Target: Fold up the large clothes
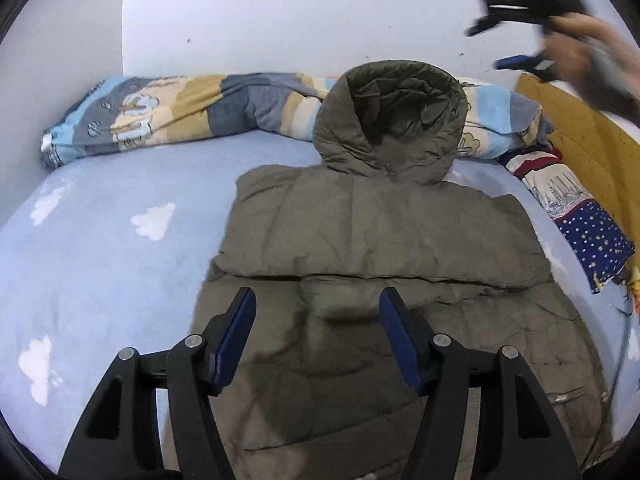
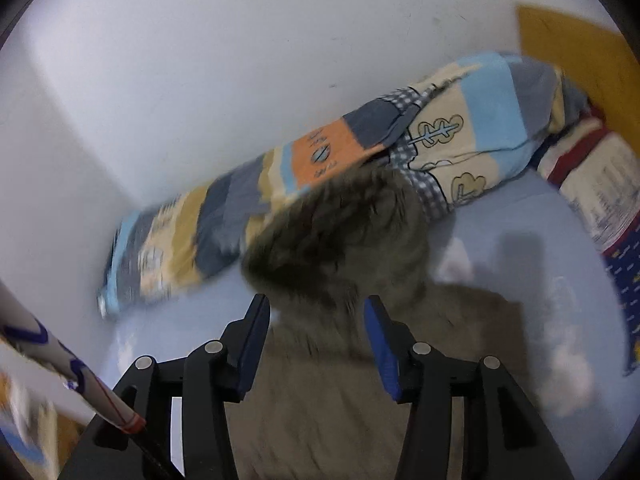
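An olive padded jacket point(image 1: 380, 232) lies flat on the pale blue bed sheet point(image 1: 100, 260), back up, sleeves folded in, its hood point(image 1: 396, 120) resting against the rolled quilt. My left gripper point(image 1: 318, 294) hovers over the jacket's lower half, jaws open, nothing between the blue pads. My right gripper point(image 1: 486, 48) shows blurred at the upper right, in a person's hand point(image 1: 576, 48), up in the air above the bed's head end. In the right wrist view that gripper point(image 2: 317, 301) is open and empty, pointing at the hood point(image 2: 340, 232) with the jacket point(image 2: 320, 400) below it.
A rolled patchwork quilt point(image 1: 180, 108) lies along the white wall. A star-patterned pillow point(image 1: 592, 240) and a wooden headboard point(image 1: 580, 128) are at the right. A dark cable point(image 1: 618, 360) hangs by the right edge. A white rolled tube point(image 2: 60, 368) crosses the right wrist view's lower left.
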{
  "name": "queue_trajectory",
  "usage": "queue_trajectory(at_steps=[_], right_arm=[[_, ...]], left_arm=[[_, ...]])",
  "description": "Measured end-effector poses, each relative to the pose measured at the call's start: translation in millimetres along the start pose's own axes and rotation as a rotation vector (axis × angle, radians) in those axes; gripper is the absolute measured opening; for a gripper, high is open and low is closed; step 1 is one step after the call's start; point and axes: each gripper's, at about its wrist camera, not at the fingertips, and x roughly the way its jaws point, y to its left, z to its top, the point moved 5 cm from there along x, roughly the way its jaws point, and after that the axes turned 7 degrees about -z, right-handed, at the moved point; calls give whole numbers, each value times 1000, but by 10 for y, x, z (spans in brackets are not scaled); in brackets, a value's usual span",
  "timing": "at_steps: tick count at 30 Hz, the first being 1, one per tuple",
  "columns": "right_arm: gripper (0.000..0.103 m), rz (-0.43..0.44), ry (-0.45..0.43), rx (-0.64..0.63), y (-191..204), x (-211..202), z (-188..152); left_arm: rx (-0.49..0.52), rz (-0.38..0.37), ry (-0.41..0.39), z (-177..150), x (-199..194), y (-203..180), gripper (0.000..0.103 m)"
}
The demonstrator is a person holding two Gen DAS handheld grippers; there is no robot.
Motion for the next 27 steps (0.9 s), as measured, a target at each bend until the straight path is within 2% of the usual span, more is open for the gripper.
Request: queue_trajectory(at_steps=[2,6,8,10,12,13,14,15,16,21,27], right_arm=[[60,6,9,96,-60,395,315],[64,7,9,274,-229,995,694],[65,12,5,337,-300,1215,795],[64,59,2,383,-282,1411,911],[64,78,-1,379,-233,1596,990],[60,77,2,376,-215,1658,992],[29,83,10,365,-184,1730,973],[18,79,18,349,-160,1763,950],[13,72,27,323,-131,1788,891],[10,135,-31,286,-134,1408,683],[9,196,-51,264,-141,542,272]], left_arm=[[9,14,3,-16,14,55,63],[-17,3,15,-22,44,143,63],[-12,16,8,-20,36,161,63],[-8,28,9,-27,57,175,63],[-25,27,13,-35,84,203,63],[-28,27,16,-41,98,203,63],[-29,31,24,-50,118,207,63],[-31,35,26,-57,125,206,63],[-31,33,25,-57,121,193,63],[-12,22,-3,-20,23,86,63],[0,11,-34,44,-97,-23,63]])
